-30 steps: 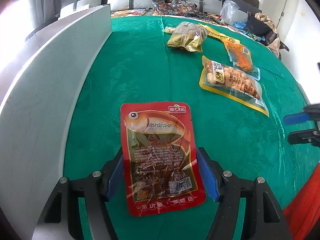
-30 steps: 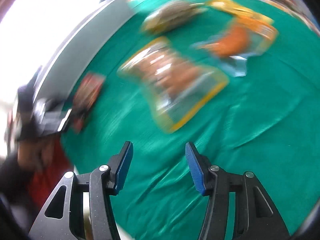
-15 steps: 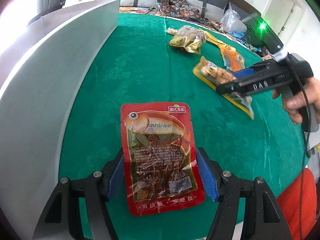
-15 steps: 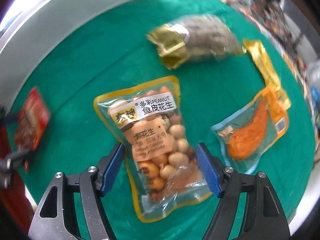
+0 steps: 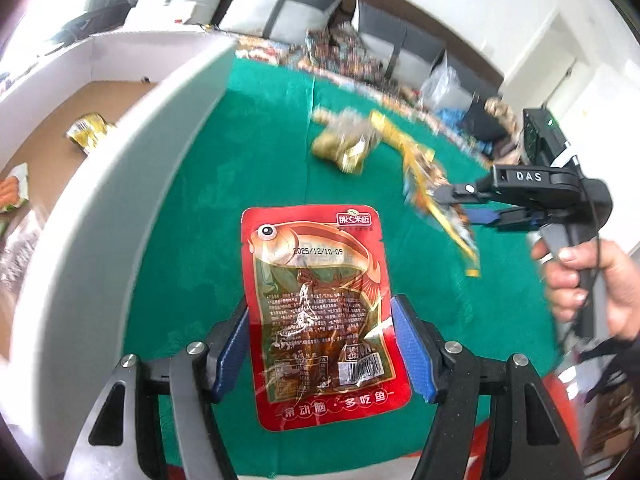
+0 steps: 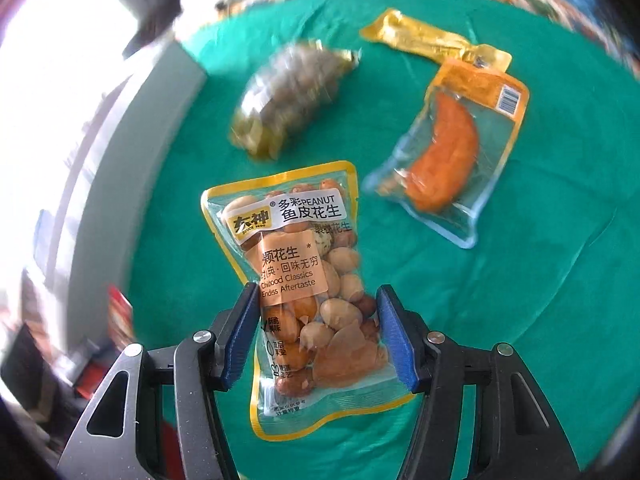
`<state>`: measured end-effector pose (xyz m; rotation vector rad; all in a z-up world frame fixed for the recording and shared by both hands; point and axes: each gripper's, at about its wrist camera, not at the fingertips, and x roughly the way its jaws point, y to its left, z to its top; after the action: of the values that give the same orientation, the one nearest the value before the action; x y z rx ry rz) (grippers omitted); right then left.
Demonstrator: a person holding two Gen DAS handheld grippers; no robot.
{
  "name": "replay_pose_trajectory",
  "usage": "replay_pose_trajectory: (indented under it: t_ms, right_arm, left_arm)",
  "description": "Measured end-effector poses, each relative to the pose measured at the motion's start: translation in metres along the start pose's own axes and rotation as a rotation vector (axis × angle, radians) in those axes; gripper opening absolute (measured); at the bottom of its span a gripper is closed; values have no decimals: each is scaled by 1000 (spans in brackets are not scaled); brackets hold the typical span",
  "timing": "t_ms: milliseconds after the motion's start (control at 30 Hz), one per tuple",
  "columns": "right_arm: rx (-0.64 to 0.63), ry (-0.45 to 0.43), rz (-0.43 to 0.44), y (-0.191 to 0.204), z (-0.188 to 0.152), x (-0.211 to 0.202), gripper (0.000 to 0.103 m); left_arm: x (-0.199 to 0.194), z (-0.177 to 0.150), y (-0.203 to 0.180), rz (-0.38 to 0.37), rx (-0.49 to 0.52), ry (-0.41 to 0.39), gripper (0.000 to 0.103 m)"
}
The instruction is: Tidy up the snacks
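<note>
My left gripper (image 5: 319,344) is shut on a red fish snack packet (image 5: 318,304) and holds it above the green tablecloth (image 5: 260,168), beside the white wall of a cardboard box (image 5: 120,184). My right gripper (image 6: 316,336) is shut on a yellow-edged peanut packet (image 6: 304,280), lifted off the cloth. In the left wrist view the right gripper (image 5: 456,204) holds that packet edge-on, blurred. An orange sausage packet (image 6: 448,160), a gold-ended clear bag (image 6: 292,96) and a yellow packet (image 6: 432,40) lie on the cloth.
The box's brown inside (image 5: 80,120) holds a gold packet (image 5: 86,132) and other snacks at the left edge. A sofa with grey cushions (image 5: 280,8) and clutter stand behind the table. A person's hand (image 5: 584,280) grips the right tool.
My right gripper has closed on the peanut packet and lifted it off the cloth. My left gripper has risen with the red packet, so the inside of the box now shows.
</note>
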<state>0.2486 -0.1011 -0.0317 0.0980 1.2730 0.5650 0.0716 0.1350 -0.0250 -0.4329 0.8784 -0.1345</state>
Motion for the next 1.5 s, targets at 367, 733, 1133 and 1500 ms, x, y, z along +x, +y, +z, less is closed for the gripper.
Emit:
replay_pose_trajectory:
  t_ms: [367,733,1133,1500]
  right_arm:
    - [-94,-108,521,231,28,-28,64]
    - [-149,-322,382,238,21,-87,70]
    - [-31,-438,-329,-40,-28,-67,78]
    - [57,-408,-486,-125,-117,-16,78]
  left_arm:
    - [-126,59,123,357,-176,-186,75]
    - [-168,45,182,466,-293,-238,95]
    - [-62,51,-39,107,18,-121,103]
    - [141,20,-78,265,207,100,102]
